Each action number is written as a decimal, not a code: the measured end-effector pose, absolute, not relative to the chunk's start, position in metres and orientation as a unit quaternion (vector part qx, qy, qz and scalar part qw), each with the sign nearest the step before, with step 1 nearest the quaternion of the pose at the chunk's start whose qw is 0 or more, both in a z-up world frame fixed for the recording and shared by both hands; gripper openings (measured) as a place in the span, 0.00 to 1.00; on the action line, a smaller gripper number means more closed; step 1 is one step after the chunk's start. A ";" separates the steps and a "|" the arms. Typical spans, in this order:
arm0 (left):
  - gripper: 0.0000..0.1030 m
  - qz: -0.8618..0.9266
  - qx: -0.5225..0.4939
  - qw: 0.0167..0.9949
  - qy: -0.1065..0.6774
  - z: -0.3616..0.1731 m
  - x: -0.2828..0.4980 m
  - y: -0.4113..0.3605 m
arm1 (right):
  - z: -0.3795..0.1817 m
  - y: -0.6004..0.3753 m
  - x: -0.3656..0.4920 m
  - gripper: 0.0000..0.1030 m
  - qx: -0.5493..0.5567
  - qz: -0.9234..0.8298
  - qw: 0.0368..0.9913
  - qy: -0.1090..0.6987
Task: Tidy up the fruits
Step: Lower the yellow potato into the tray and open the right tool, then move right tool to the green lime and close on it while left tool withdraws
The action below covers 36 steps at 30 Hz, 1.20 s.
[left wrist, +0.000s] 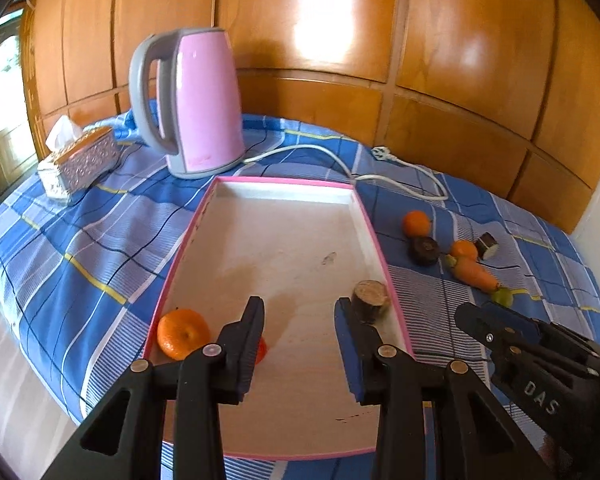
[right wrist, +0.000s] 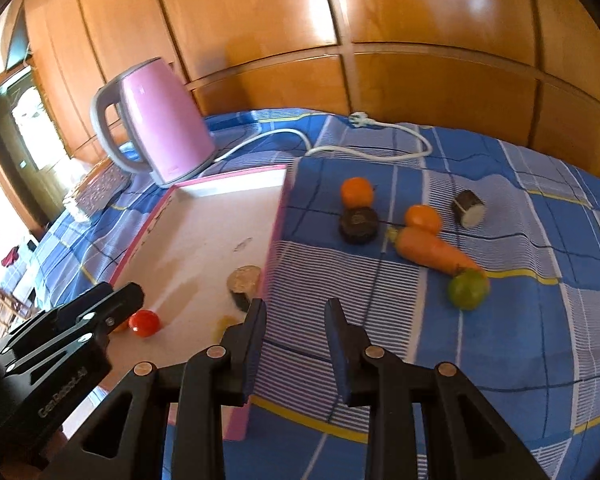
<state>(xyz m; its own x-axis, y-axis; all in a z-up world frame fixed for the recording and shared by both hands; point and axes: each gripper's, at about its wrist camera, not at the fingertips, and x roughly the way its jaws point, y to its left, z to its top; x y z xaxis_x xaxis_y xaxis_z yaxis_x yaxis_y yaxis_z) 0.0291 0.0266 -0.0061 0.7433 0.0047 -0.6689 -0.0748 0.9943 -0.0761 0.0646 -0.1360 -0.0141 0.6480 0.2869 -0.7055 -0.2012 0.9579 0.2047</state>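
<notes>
**mika_t:** ok so where's everything sitting right now?

**rolf88:** Left gripper [left wrist: 300,322] hangs over the near end of the pink-rimmed tray [left wrist: 370,224]. Its jaws show a gap with only bare tray floor between them, nothing gripped. Just off the left finger there's an orange [left wrist: 182,333] in the tray's near corner, and a red tomato [right wrist: 144,322] peeks out right behind that same finger. A brownish cut chunk [left wrist: 370,300] sits right beside the tip of the right finger, against the tray's wall.

**mika_t:** and the other one?

**rolf88:** Right gripper [right wrist: 296,322] is over the blue plaid cloth [right wrist: 520,340], its left finger at the tray's edge. Same deal, a gap between the jaws and only cloth showing through, holding nothing.

**mika_t:** the rest of the fruit?

**rolf88:** All out on the cloth, ahead and to the right of the right gripper's fingers: a green lime [right wrist: 468,289] nearest, touching the tip of a carrot [right wrist: 430,254], then two small oranges [right wrist: 357,192] [right wrist: 423,219], a dark round piece [right wrist: 358,224] and a dark stub with a white cut face [right wrist: 469,208]. Pink kettle [right wrist: 160,132] sits way past the tray's far end.
</notes>
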 end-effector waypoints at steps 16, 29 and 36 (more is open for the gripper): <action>0.36 -0.014 -0.019 0.930 0.368 -0.009 0.030 -0.005 | -0.029 -0.193 0.064 0.29 0.094 0.078 0.907 0.403; 0.36 -0.057 -0.002 0.920 0.387 -0.020 0.039 -0.037 | -0.058 -0.259 0.065 0.32 0.138 0.002 0.894 0.426; 0.36 -0.067 0.001 0.916 0.395 -0.024 0.044 -0.047 | -0.059 -0.257 0.074 0.32 0.137 0.018 0.893 0.428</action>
